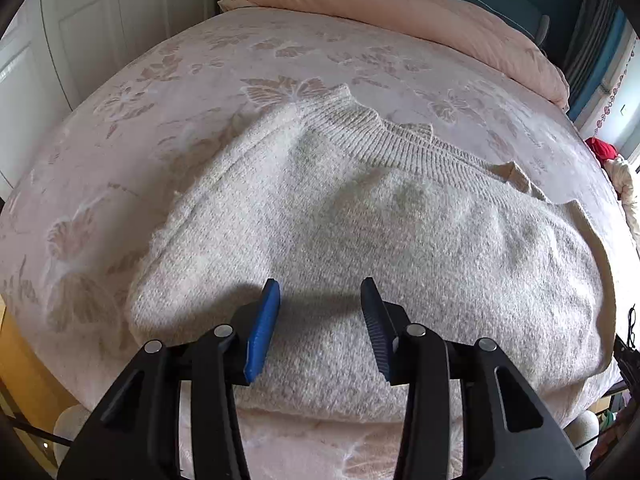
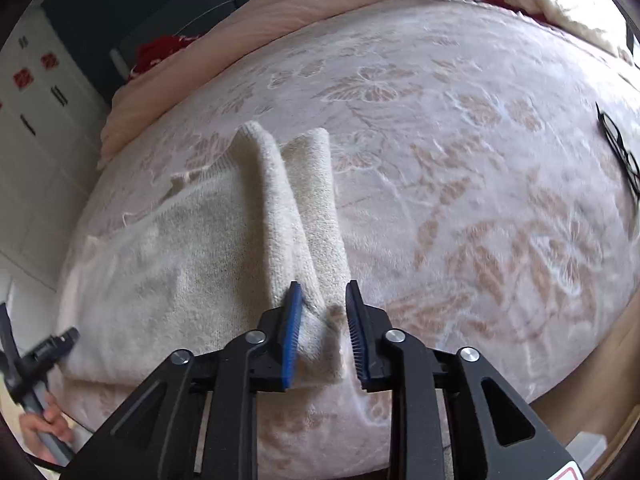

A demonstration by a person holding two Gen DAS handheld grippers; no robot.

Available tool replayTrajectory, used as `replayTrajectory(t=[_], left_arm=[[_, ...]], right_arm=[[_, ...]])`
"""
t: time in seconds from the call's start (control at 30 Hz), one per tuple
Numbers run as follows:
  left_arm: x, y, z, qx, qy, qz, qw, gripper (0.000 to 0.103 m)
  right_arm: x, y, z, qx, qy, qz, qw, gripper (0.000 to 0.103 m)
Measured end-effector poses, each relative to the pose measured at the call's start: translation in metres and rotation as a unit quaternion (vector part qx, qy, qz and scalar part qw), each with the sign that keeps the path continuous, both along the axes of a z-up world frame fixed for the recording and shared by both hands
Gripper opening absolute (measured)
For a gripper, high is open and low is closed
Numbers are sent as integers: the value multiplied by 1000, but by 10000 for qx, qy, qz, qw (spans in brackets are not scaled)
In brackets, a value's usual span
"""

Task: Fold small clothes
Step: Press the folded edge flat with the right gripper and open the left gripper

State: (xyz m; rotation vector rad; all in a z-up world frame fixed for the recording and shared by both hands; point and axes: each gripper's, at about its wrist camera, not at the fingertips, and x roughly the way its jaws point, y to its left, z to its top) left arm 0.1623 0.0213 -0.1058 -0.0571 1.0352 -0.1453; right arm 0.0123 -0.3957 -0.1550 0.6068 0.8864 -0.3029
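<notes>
A cream knitted sweater [image 1: 360, 232] lies spread across the near part of a bed [image 1: 240, 52] covered in a pale butterfly-patterned blanket, its ribbed collar [image 1: 384, 136] pointing toward the far edge, where a pink duvet [image 1: 400, 12] is bunched. The left hand-held gripper [image 1: 320, 316] hovers over the sweater's lower body close to the bed's near edge, its blue-padded jaws parted and holding nothing. To the right, the right hand-held gripper [image 2: 322, 320] has its jaws apart around the end of a sleeve [image 2: 288, 220] that runs away from it along the sweater's right side, doubled lengthwise into two ridges; one pad touches the knit, but the jaws do not look clamped. The work appears to be at the sleeve-folding stage, with the body not yet folded. The next move likely calls for pinching the sleeve end firmly and carrying it leftward over the body so it lies flat. A pair of glasses [image 2: 618, 152] rests near the bed's right edge, well apart from the sweater.
</notes>
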Motion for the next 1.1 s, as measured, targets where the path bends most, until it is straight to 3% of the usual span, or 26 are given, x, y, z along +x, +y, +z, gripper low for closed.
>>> replayTrajectory(t=[0.27, 0.33, 0.4, 0.57, 0.67, 0.7, 0.77, 0.83, 0.9, 0.97, 1.03, 1.1], left_arm=[[-10, -1, 0, 104, 3, 48, 9999, 42], [-11, 1, 0, 65, 26, 72, 9999, 42], [-11, 3, 1, 34, 42, 84, 9999, 42], [-15, 2, -1, 82, 39, 68, 9999, 43], [-16, 1, -1, 88, 36, 67, 9999, 43], [-16, 2, 0, 74, 40, 52, 10000, 43], [-16, 7, 1, 35, 68, 60, 10000, 43], [-15, 11, -2, 20, 116, 69, 9999, 43], [-13, 13, -11, 27, 202, 40, 9998, 43], [-13, 10, -14, 83, 134, 14, 9999, 44], [-14, 7, -10, 163, 141, -17, 9998, 44], [-16, 12, 5, -133, 149, -53, 9998, 44]], right_arm=[[-2, 20, 3, 206, -100, 162, 9996, 31], [-3, 24, 10, 138, -178, 155, 9996, 35], [-5, 25, 12, 84, -175, 140, 9997, 47], [-1, 24, -2, 270, -42, 192, 9994, 48], [2, 24, -12, 427, -54, 213, 9988, 14], [1, 22, -9, 479, -104, 184, 9986, 12], [-5, 17, 9, 466, -409, 130, 9980, 10], [-9, 12, 27, 80, -495, 159, 9986, 10], [-1, 5, 15, -99, -166, 295, 9994, 10], [9, 3, -15, -66, 313, 462, 9984, 10], [7, 4, -12, -89, 236, 415, 9988, 12], [6, 7, 7, -202, 86, 388, 9990, 18]])
